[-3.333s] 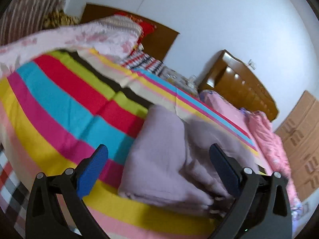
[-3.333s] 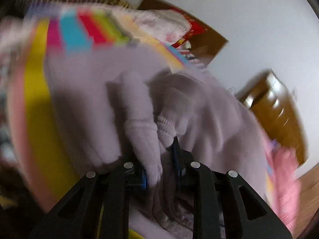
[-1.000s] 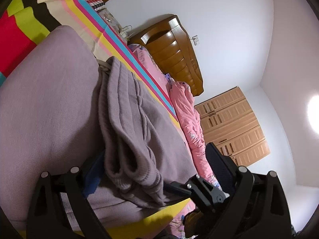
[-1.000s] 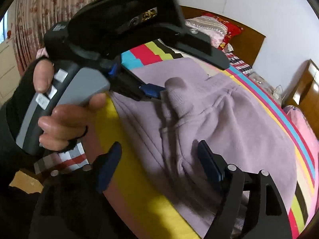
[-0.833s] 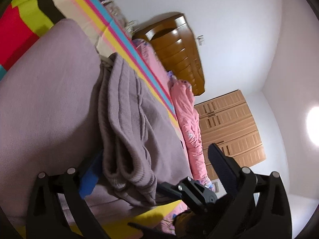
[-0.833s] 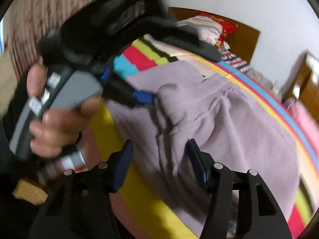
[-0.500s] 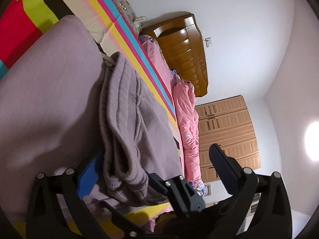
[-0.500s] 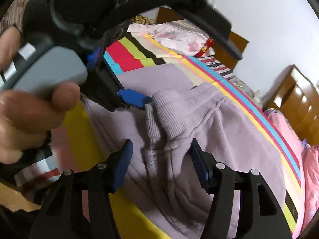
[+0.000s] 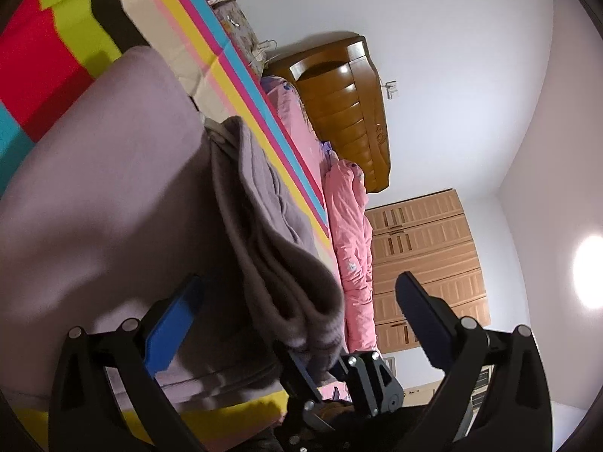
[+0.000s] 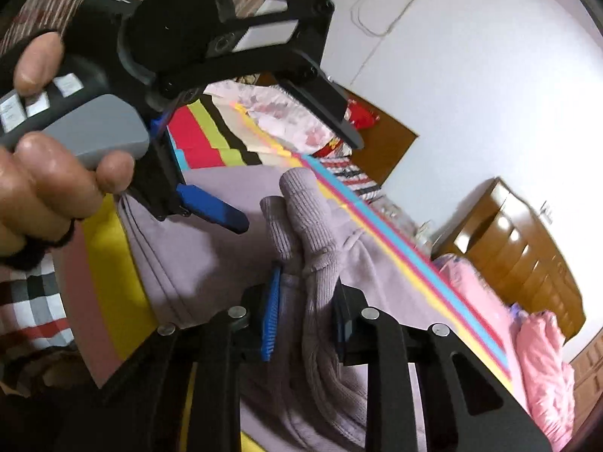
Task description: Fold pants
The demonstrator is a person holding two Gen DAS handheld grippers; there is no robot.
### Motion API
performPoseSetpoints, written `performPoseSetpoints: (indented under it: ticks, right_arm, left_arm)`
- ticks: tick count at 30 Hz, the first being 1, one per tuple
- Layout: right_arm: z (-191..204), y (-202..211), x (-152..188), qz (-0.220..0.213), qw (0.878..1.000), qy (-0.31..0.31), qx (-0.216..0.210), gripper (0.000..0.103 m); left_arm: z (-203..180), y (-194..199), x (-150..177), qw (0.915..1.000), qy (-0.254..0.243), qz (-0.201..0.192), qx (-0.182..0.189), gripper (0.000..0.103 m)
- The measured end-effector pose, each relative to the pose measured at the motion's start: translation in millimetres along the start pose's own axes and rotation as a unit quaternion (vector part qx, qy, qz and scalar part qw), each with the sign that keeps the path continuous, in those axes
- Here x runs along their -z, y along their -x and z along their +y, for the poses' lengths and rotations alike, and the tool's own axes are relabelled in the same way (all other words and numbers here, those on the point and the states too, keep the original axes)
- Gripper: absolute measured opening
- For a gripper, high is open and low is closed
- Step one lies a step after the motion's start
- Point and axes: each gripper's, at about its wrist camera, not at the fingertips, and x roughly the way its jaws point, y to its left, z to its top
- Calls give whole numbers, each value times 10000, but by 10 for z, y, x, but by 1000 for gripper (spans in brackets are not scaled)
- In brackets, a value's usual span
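Lilac knit pants [image 9: 94, 188] lie folded on a bright striped bedspread [image 9: 34, 49]. Their ribbed cuffs [image 10: 301, 203] stand up from the fold at the near edge. My right gripper [image 10: 307, 316] is closing its jaws on these cuffs, and both blue pads touch the fabric. In the left wrist view it [image 9: 320, 365] shows low in the middle, pinching the cuff bundle [image 9: 301, 301]. My left gripper [image 9: 297, 320] is wide open astride the raised fold without touching it. In the right wrist view it [image 10: 297, 182] hovers above the pants [image 10: 211, 256], held by a hand [image 10: 49, 184].
A pink quilt [image 9: 350, 226] lies along the bed's far side beside a curved wooden board [image 9: 346, 105]. A light wooden wardrobe [image 9: 426, 248] stands behind it. Floral pillows [image 10: 286, 113] and a dark headboard [image 10: 384, 143] close off the top. A checked cloth [image 10: 34, 309] lies at the near edge.
The right gripper's jaws have narrowed from wide apart to pinching the ribbed cuffs, which now stand upright. The left gripper has stayed open beside the fold, rolling slightly.
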Motion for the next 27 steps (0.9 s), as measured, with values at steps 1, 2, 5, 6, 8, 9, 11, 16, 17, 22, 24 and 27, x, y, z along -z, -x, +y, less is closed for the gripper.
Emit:
performPoseSetpoints:
  ticks: [1,2,5,6,8,9,11,16,17,22,24,27]
  right_arm:
    - [-2,7,4,-7,10000,9,-21,23]
    - [3,-23,13,-12,10000,20,-23,23]
    - [39,22,52,-65,10000,31,-1,23]
    - [39,26,57,-73,10000,38,3,23]
    - [35,17,61,-107,9999,-21,22,24]
    - [16,12,70,-104,9999,-85,1,24]
    - [-30,41,107,-55,9997,-197,-136,46]
    - [-479,622,390,-820,9923,-918,-161,59]
    - [-700,800,541,-937,9858,-1390,-47,66]
    - [-1371,1030,1365,48,9475,-3194,150,89]
    - [-1391,929,1642,589,9334,-3538,-108,89]
    - [-1291,825,1683,815,9317,-3530,-239,89]
  left_arm:
    - [-35,-58,-27,9999,-34,96,-32,101]
    - [-72,-136,-54,9997,-71,222,-106,101]
    - [-124,-427,-123,9967,-81,768,-255,101]
    - [-124,-510,-151,9953,-72,938,-227,101]
    - [-183,-720,-186,9928,-228,1118,-369,98]
    - [-192,-782,-182,9914,-319,1151,-543,69]
    - [-168,-869,-156,9841,-582,1156,-1213,30]
    - [115,-820,-72,9876,-614,937,-1097,28]
    - [141,-808,-75,9887,-570,926,-1033,28]
    - [188,-803,-91,9890,-579,939,-988,31]
    - [210,-804,-81,9899,-535,918,-934,31]
    - [235,-794,-71,9907,-460,891,-923,32]
